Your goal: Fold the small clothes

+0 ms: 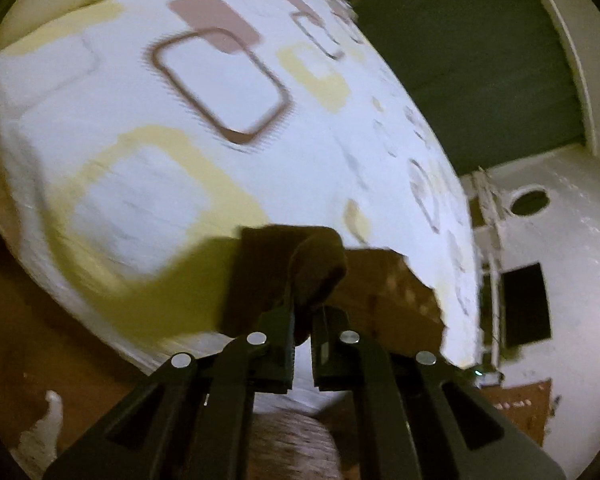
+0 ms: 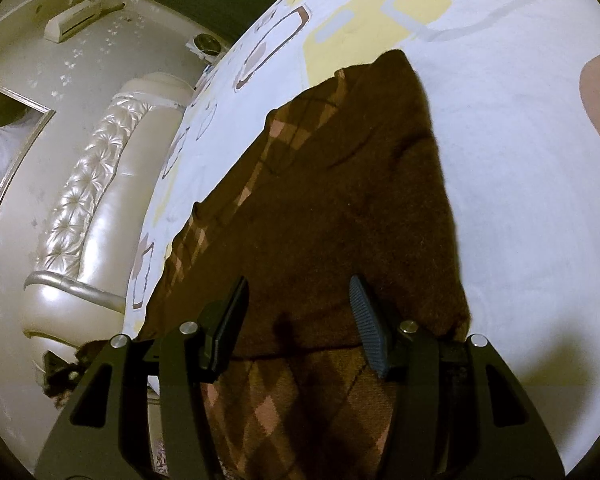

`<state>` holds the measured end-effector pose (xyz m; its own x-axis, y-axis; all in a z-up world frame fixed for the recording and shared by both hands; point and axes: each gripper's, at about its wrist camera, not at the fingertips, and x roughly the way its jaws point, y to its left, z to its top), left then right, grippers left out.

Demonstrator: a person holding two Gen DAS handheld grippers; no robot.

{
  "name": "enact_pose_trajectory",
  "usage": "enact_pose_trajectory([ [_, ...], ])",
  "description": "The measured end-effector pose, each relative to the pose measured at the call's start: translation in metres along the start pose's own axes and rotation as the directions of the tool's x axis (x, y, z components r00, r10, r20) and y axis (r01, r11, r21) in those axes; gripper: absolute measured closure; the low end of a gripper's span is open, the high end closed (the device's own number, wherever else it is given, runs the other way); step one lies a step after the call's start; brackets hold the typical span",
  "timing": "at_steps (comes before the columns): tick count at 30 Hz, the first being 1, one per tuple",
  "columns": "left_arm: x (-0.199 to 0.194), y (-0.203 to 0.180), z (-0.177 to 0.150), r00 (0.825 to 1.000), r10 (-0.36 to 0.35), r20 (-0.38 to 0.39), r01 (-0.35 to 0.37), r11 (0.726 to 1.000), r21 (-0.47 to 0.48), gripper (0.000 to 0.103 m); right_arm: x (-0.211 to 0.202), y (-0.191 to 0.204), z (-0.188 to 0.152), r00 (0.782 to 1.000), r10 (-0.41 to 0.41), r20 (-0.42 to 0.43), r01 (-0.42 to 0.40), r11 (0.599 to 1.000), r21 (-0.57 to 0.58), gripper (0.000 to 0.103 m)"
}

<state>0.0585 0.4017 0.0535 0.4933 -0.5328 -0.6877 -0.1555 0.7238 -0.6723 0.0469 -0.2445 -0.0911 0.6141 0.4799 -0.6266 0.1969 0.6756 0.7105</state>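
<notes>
A small brown knitted garment with a pink diamond pattern point(image 2: 340, 208) lies spread on a white bed sheet point(image 2: 520, 184) printed with yellow and brown rounded squares. My right gripper point(image 2: 298, 300) is open just above the garment's plain brown part, fingers apart on either side of it. My left gripper point(image 1: 302, 336) is shut on a fold of the same brown garment point(image 1: 316, 268) and holds it up over the sheet point(image 1: 180, 128); more of the patterned cloth point(image 1: 388, 292) hangs to the right.
A padded cream headboard point(image 2: 92, 184) runs along the bed's left side in the right wrist view. A framed picture point(image 2: 4, 148) hangs on the wall. A wooden floor point(image 1: 28, 320) shows beside the bed in the left wrist view.
</notes>
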Motion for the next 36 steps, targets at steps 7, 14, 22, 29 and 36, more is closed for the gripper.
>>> enact_pose_trajectory([
  [7,0.041,-0.116,-0.019,0.993,-0.078,-0.086,0.088,0.988,0.124,0.099,-0.007,0.006,-0.001,1.0,-0.004,0.003,0.004,1.0,-0.016,0.051],
  [14,0.107,-0.185,-0.039,0.974,-0.137,-0.178,0.167,0.972,0.168,0.099,-0.017,0.001,-0.004,1.0,0.018,0.007,-0.017,1.0,-0.009,0.051],
  [22,0.211,-0.258,-0.084,0.948,-0.131,-0.291,0.207,0.947,0.247,0.099,-0.032,0.001,-0.006,0.999,0.04,0.034,-0.04,0.999,0.001,0.051],
  [29,0.285,-0.273,-0.122,0.944,-0.028,-0.329,0.139,0.937,0.32,0.099,-0.039,0.001,-0.012,0.998,0.064,0.03,-0.064,0.998,-0.003,0.051],
  [36,0.293,-0.272,-0.149,0.98,0.136,-0.147,-0.048,0.87,0.491,0.07,-0.033,0.005,-0.02,0.997,0.078,0.006,-0.078,0.997,-0.001,0.051],
])
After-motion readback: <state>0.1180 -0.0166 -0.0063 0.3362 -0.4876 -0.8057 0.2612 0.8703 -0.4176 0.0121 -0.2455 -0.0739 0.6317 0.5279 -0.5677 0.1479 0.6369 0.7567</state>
